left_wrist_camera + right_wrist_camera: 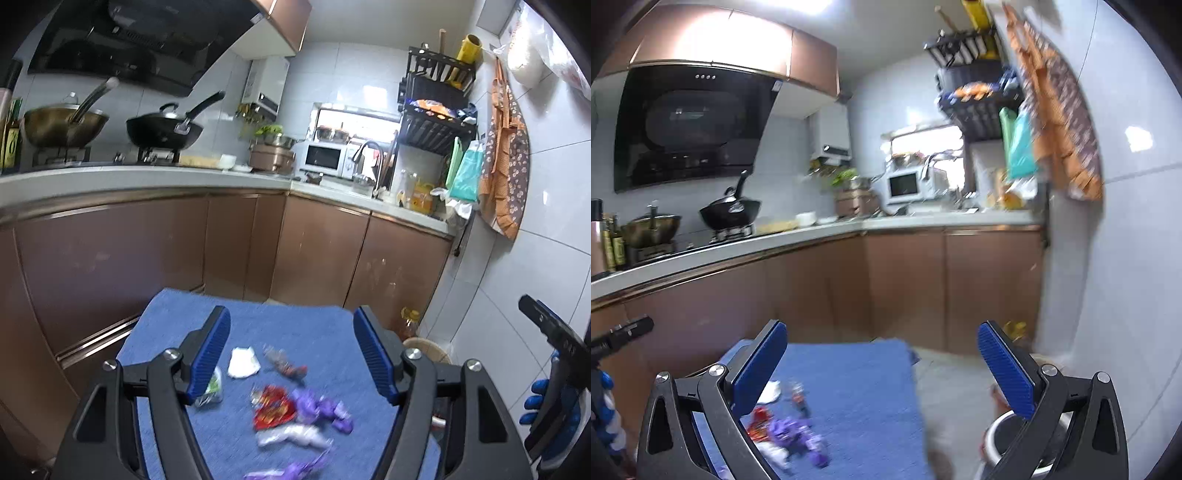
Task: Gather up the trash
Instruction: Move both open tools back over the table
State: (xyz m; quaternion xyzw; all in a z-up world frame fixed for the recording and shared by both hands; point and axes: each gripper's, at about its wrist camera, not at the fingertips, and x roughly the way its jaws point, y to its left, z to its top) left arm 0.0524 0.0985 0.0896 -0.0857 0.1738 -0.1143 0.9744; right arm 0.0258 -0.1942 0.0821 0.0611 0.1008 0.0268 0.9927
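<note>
Several pieces of trash lie on a blue cloth (288,325): a white crumpled paper (242,362), a red wrapper (273,408), purple wrappers (321,408), a green-and-white wrapper (212,389) and a dark wrapper (284,363). My left gripper (291,354) is open and empty above them. My right gripper (882,369) is open and empty, over the cloth's (857,376) right edge. The red wrapper (759,421) and purple wrappers (794,435) show low left in the right wrist view. A round bin (1001,439) with a dark inside stands on the floor at the right.
Brown kitchen cabinets (229,243) and a countertop (147,177) with woks, a microwave (325,158) and a sink run behind the cloth. A white tiled wall (535,229) is at right, with an apron hanging. A light stool or basket (424,349) sits past the cloth.
</note>
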